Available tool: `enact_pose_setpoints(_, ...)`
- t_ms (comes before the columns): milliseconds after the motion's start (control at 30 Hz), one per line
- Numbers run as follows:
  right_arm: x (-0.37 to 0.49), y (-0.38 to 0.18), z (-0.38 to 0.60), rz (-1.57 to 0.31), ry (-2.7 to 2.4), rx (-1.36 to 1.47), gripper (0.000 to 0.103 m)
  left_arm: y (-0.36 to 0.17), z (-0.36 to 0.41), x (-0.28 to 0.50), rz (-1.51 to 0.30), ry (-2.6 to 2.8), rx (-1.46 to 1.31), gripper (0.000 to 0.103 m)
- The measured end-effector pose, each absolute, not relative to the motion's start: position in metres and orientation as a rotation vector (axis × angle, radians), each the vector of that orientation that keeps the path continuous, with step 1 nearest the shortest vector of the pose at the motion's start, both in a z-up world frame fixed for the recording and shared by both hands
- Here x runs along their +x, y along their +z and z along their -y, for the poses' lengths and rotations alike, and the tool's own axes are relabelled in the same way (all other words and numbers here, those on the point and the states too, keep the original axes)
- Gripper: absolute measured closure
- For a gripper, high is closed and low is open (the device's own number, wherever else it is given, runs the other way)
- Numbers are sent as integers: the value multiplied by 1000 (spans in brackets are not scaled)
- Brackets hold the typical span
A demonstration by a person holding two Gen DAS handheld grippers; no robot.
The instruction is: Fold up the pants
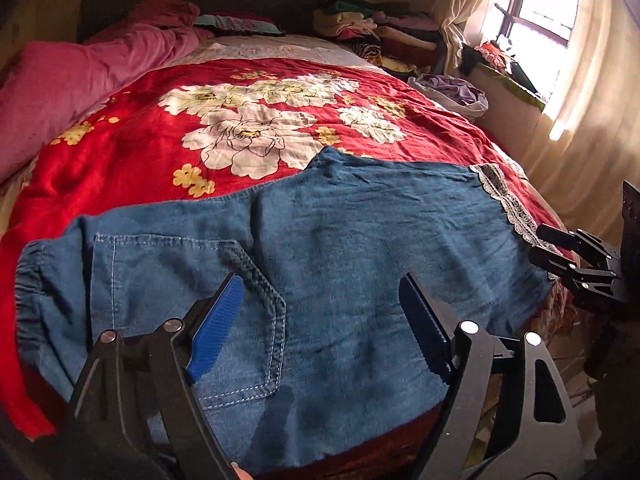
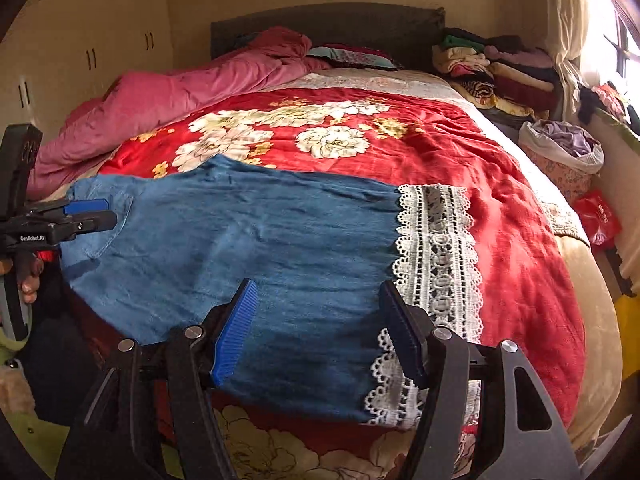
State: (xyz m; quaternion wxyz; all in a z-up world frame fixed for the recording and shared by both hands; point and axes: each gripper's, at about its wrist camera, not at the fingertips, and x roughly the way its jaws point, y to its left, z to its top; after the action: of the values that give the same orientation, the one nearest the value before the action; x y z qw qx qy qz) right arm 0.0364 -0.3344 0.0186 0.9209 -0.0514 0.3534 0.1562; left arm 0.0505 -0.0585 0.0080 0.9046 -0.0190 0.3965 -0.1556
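Blue denim pants (image 1: 340, 248) lie flat across the near edge of the bed, one leg folded over the other, waistband at the left and white lace hem (image 2: 440, 256) at the right. My left gripper (image 1: 320, 320) is open and empty, just above the back pocket (image 1: 192, 312). My right gripper (image 2: 316, 328) is open and empty, above the leg near the lace hem. The right gripper also shows at the right edge of the left wrist view (image 1: 576, 264). The left gripper shows at the left edge of the right wrist view (image 2: 88, 216).
The pants rest on a red flowered bedspread (image 1: 160, 152). A pink quilt (image 1: 60, 80) lies along the left side. Stacked clothes (image 1: 372, 28) sit at the head right. A bag of laundry (image 2: 564, 148) stands beside the bed, under the curtained window (image 1: 540, 12).
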Motion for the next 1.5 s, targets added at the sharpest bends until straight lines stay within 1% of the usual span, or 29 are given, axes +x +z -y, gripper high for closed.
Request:
enact_pose_setpoints(67, 36, 19, 328, -737, 334, -119, 41, 4, 59, 51, -835, -315, -34, 28)
enact_pose_setpoints(133, 38, 19, 329, -746, 315, -117, 41, 0, 60, 53, -841, -288, -22, 22)
enact_pose_setpoints(167, 40, 19, 330, -752, 315, -113, 41, -2, 60, 55, -850, -257, -9, 15)
enact_pose_setpoints(200, 41, 19, 332, -760, 305, -114, 41, -6, 58, 57, -862, -220, 2, 12)
enact_pose_setpoints(300, 41, 12, 341, -796, 253, -135, 41, -17, 47, 62, -898, -178, -9, 12)
enact_pose_setpoints(500, 39, -13, 366, -891, 172, -118, 41, -18, 30, 64, -898, -180, -50, 12)
enact_pose_setpoints(667, 37, -18, 375, -887, 187, -55, 41, -24, 24, 68, -908, -178, -55, 12)
enact_pose_setpoints(867, 35, -23, 373, -860, 173, -57, 40, -30, 29, 71, -916, -165, -13, 11)
enact_pose_setpoints(1033, 36, -17, 375, -869, 178, -25, 40, -23, 31, 65, -905, -157, -6, 11)
enact_pose_setpoints(1233, 31, 2, 390, -860, 219, 106, 41, -3, 29, 52, -886, -147, -20, 10)
enact_pose_setpoints(1467, 23, 19, 393, -814, 220, 112, 41, 20, 33, 42, -836, -136, -14, 10)
enact_pose_setpoints(1500, 22, 21, 392, -809, 220, 108, 34, 22, 35, 41, -831, -137, -11, 10)
